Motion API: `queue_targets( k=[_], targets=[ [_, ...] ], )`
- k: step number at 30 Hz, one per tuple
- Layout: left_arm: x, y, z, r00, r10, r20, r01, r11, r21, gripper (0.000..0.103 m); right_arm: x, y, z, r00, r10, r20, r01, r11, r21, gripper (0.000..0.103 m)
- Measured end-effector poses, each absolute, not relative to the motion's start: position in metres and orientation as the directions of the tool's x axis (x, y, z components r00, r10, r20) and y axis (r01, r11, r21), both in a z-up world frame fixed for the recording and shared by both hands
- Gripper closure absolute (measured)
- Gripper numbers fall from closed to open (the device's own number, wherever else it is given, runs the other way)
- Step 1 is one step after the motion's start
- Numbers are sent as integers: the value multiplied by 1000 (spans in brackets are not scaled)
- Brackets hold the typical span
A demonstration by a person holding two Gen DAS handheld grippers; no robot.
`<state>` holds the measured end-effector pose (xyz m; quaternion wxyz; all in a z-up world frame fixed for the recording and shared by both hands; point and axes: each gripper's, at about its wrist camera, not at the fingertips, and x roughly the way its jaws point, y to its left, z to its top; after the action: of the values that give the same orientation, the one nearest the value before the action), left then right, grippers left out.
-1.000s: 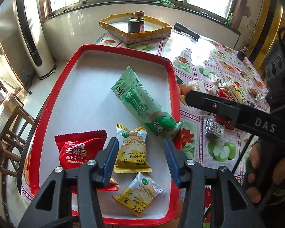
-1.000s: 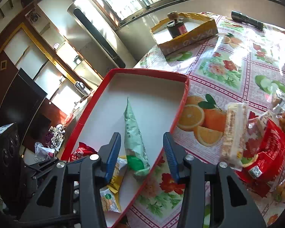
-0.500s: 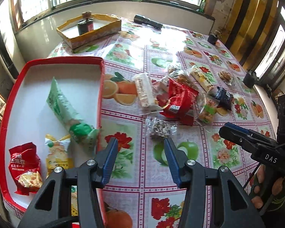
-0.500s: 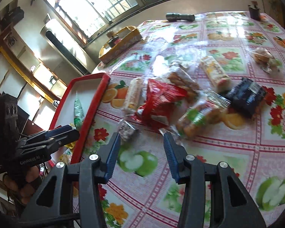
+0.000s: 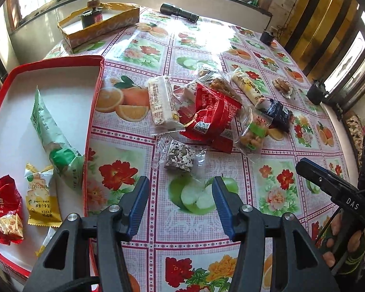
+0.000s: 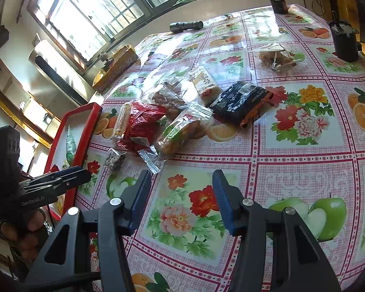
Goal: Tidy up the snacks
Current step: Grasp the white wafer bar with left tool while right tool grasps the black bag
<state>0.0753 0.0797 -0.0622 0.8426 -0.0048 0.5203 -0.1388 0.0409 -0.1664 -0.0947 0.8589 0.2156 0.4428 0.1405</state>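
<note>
Opening, w/ nothing between jaws: left tool (image 5: 180,194) & right tool (image 6: 181,189), both above counter (image 5: 206,255). Snack pile (image 5: 206,112) seen mid-frame; red tray (image 5: 95,112) at left.

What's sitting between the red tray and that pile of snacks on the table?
Only bare tablecloth, printed with oranges and flowers, between the red tray and the snack pile; the left wrist view shows it.

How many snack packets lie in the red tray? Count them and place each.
4. Long green packet against the right wall; yellow packet below it; red packet by the left rim; a fourth packet, mostly hidden behind the left hand-held gripper.
</note>
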Motion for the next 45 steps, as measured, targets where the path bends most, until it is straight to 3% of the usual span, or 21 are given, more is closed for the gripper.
queue_targets(
  k=[9, 17, 26, 31, 37, 38, 39, 40, 45],
  targets=[
    [115, 71, -56, 442, -199, -875, 183, 975, -129, 50, 48, -180, -91, 595, 404, -695, -24, 873, 487, 45],
    [151, 62, -63, 424, -189, -886, 156, 979, -134, 50, 85, -201, -88, 624, 258, -738, 86, 916, 392, 43],
    [177, 63, -78, 406, -142, -903, 130, 987, -96, 50, 130, -186, -88, 606, 178, -775, -217, 975, 54, 27],
    [193, 59, -92, 385, -86, -919, 97, 994, -53, 50, 148, -184, -101, 548, 206, -811, -322, 947, 23, 15],
    [198, 47, -98, 408, -34, -912, 99, 995, 8, 46, 155, -183, -117, 516, 203, -832, -323, 946, 31, 16],
    [197, 46, -98, 413, -33, -910, 103, 995, 11, 53, 154, -180, -117, 520, 191, -832, -322, 947, 16, 18],
    [196, 46, -98, 412, -44, -910, 112, 994, 3, 72, 152, -179, -115, 525, 190, -830, -323, 946, 12, 24],
    [195, 45, -97, 405, -56, -913, 116, 993, -10, 71, 151, -179, -113, 528, 191, -828, -322, 947, 13, 33],
    [184, 49, -92, 400, -95, -912, 126, 991, -48, 71, 144, -184, -110, 528, 187, -828, -283, 958, 36, 42]
  ],
)
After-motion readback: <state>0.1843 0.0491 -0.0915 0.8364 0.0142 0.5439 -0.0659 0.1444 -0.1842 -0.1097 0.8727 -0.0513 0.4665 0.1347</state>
